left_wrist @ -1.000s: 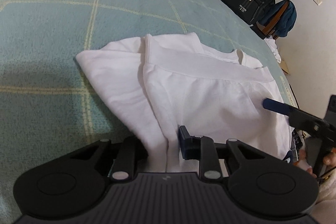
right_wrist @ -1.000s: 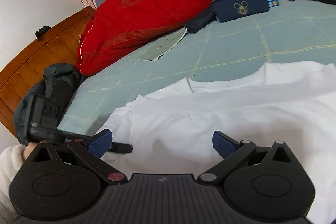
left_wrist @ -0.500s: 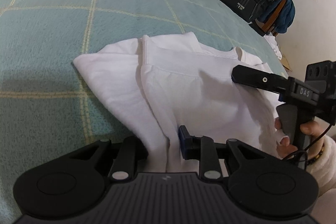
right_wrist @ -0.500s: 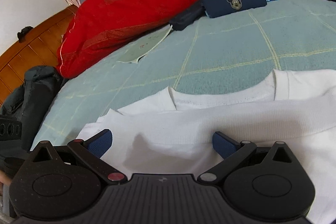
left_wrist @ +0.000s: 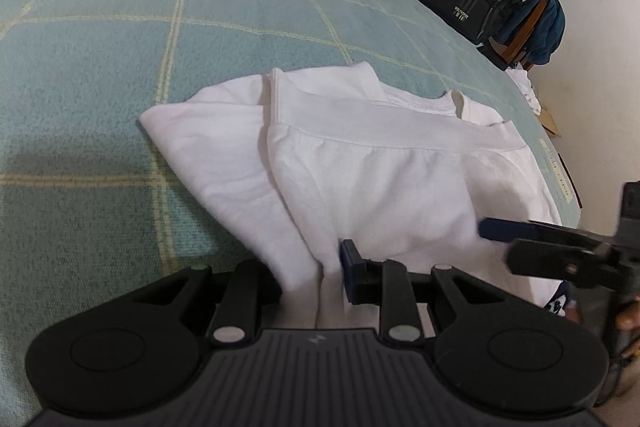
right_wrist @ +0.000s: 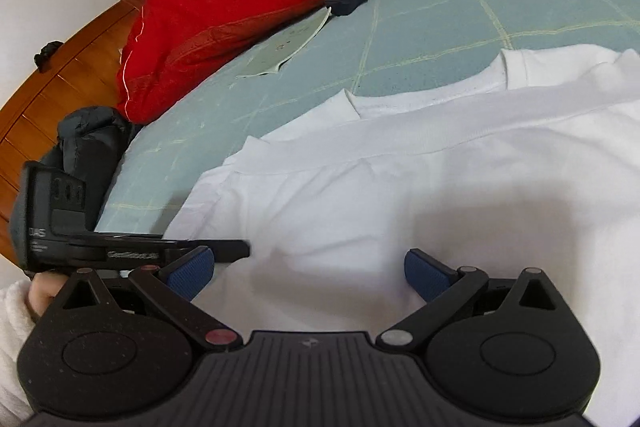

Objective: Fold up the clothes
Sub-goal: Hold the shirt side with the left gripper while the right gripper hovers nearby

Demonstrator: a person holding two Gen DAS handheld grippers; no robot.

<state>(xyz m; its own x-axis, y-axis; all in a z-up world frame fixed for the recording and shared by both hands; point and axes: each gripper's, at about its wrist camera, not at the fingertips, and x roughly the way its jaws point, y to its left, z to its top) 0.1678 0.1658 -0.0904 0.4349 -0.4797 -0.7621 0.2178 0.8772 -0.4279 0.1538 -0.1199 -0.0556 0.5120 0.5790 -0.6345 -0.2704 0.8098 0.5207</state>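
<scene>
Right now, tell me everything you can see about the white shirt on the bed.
The white shirt is soft knit cloth, lying partly folded on the light green checked blanket. One side is turned over the middle, and a ribbed band runs across the top layer, with the neckline showing beyond it. The left gripper is shut on its near edge, bunching the cloth there. The right gripper is open over the shirt's body.

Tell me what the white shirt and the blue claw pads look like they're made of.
White shirt: soft matte knit, probably cotton jersey, given the ribbed hem band and limp creases. Claw pads: likely blue rubber or textured plastic, going by the fine grid pattern and dull finish.
</scene>
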